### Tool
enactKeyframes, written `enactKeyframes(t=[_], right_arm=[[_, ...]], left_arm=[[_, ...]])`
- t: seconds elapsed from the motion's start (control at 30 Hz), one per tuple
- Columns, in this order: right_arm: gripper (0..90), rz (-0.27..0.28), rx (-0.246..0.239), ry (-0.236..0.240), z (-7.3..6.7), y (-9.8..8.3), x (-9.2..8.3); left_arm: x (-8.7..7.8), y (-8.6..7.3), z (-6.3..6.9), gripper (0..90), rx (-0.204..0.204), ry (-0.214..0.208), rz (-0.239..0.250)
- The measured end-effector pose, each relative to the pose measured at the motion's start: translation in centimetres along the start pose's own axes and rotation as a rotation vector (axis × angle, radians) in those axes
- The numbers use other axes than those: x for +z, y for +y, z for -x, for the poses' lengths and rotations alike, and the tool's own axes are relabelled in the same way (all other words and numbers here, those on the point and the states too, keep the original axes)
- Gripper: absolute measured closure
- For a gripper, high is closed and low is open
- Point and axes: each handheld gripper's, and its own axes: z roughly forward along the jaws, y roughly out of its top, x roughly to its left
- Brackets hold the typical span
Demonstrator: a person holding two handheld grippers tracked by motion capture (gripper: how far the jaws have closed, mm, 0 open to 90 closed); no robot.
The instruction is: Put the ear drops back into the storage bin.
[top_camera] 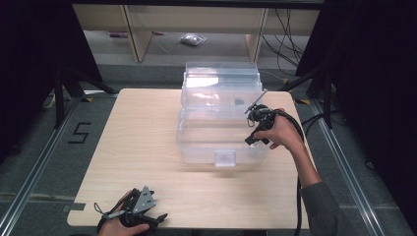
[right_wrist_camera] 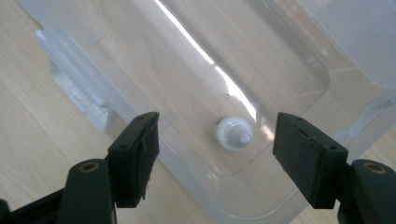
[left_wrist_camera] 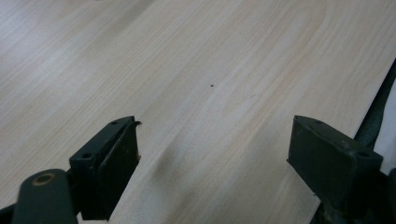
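A clear plastic bin stands on the far middle of the wooden table, its lid raised at the back. A small white round piece lies on the bin's floor near a corner. My right gripper hovers over the bin's right front part, pointing down. In the right gripper view its jaws stand open either side of the white piece and well above it, holding nothing. My left gripper rests at the near left edge of the table, its jaws open over bare wood.
A latch tab sticks out of the bin's front wall. Beyond the table are wooden shelf legs, a small plastic bag on the floor and cables. Black stand legs flank the table.
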Motion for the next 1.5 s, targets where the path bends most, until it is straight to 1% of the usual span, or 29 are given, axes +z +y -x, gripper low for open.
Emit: enactKeyframes(t=[0.07,0.1,0.13,0.2,0.23,0.37,0.43,0.47,0.57,0.6,0.63,0.73,0.77,0.8,0.87,0.9,0.93,0.97,1.0,1.07,1.1,1.13,1.17,1.23,1.33,1.37,1.4,1.47,1.5], right_arm=[[31.8,0.002,0.002,0.0,-0.1,-0.1,0.0],[31.6,0.002,0.009,0.002,-0.3,-0.1,0.0],[31.2,0.004,0.011,0.003,-0.4,-0.2,-0.1],[30.3,0.022,-0.007,0.001,-0.4,-0.3,-0.1],[29.8,0.023,0.0,0.004,-0.5,-0.4,-0.1],[28.4,0.035,-0.008,0.004,-1.0,-0.5,-0.4],[28.3,0.043,-0.005,0.003,-1.3,-0.6,-0.6],[28.1,0.047,-0.014,0.001,-1.3,-0.6,-0.7],[27.8,0.063,-0.024,0.006,-1.8,-0.6,-0.8],[27.7,0.061,-0.022,0.005,-2.0,-0.6,-0.9],[27.5,0.067,-0.027,0.009,-2.2,-0.7,-0.9],[26.9,0.075,-0.033,0.007,-2.4,-0.7,-1.0],[26.8,0.079,-0.035,0.014,-2.5,-0.8,-1.0],[26.6,0.08,-0.04,0.01,-2.5,-0.8,-1.0],[26.4,0.079,-0.024,0.014,-2.7,-0.9,-1.1],[26.3,0.092,-0.044,0.013,-2.7,-1.0,-1.1],[26.2,0.089,-0.024,0.017,-2.9,-1.1,-1.1],[26.2,0.101,-0.045,0.017,-2.9,-1.1,-1.1],[26.1,0.093,-0.028,0.023,-3.0,-1.2,-1.2],[25.9,0.108,-0.057,0.019,-3.0,-1.3,-1.2],[25.8,0.106,-0.038,0.013,-3.2,-1.3,-1.3],[25.9,0.105,-0.031,0.014,-3.3,-1.4,-1.3],[25.9,0.12,-0.057,0.02,-3.3,-1.4,-1.3],[25.7,0.122,-0.058,0.014,-3.5,-1.5,-1.3],[25.5,0.13,-0.063,0.029,-3.9,-1.7,-1.3],[25.5,0.135,-0.064,0.029,-4.0,-1.7,-1.3],[25.5,0.133,-0.062,0.02,-4.1,-1.8,-1.3],[25.4,0.14,-0.099,0.017,-4.1,-1.8,-1.2],[25.4,0.14,-0.096,0.018,-4.2,-1.9,-1.2]], left_arm=[[-0.1,0.0,-0.1,15.6,0.024,-0.004,-0.001],[0.0,0.0,-0.1,15.6,0.022,-0.002,-0.002],[0.0,0.0,0.0,15.6,0.0,-0.002,0.0],[0.0,0.0,0.0,15.6,0.002,-0.002,-0.001],[-0.1,0.0,-0.1,15.6,0.018,-0.005,-0.003],[0.0,0.0,0.0,15.6,0.003,-0.002,-0.002],[-0.1,0.0,-0.1,15.6,0.022,-0.004,-0.005],[0.0,0.0,0.0,15.6,0.004,-0.001,-0.004],[0.0,0.0,0.0,15.6,0.004,-0.002,-0.004],[-0.1,0.0,-0.1,15.6,0.026,-0.003,-0.005],[0.0,0.0,0.0,15.6,0.004,-0.003,-0.004],[-0.1,0.0,0.0,15.6,0.004,0.0,-0.001],[-0.2,0.0,-0.1,15.6,0.027,-0.002,-0.004],[-0.2,0.0,-0.1,15.6,0.029,-0.01,-0.019],[-0.1,0.0,-0.1,15.6,0.017,-0.004,-0.013],[0.0,0.0,0.0,15.6,0.004,0.002,-0.002],[-0.1,0.0,-0.1,15.6,0.027,-0.001,-0.005],[-0.1,0.0,-0.1,15.6,0.026,-0.003,-0.005],[0.0,0.0,0.0,15.6,0.01,-0.002,-0.004],[0.0,0.0,0.0,15.6,0.005,0.0,-0.003],[-0.1,0.0,-0.1,15.6,0.025,0.0,-0.005],[-0.1,0.0,-0.1,15.6,0.024,-0.001,-0.005],[-0.1,0.0,0.0,15.6,0.011,-0.003,-0.005],[0.0,0.0,0.0,15.6,0.004,0.002,-0.002],[-0.1,0.0,-0.1,15.6,0.026,-0.002,-0.005],[0.0,0.0,0.0,15.7,0.004,-0.002,-0.004],[0.0,0.0,0.0,15.6,0.004,0.002,-0.003],[-0.1,0.0,-0.1,15.6,0.027,-0.001,-0.005],[-0.1,0.0,-0.1,15.6,0.025,-0.001,-0.005]])
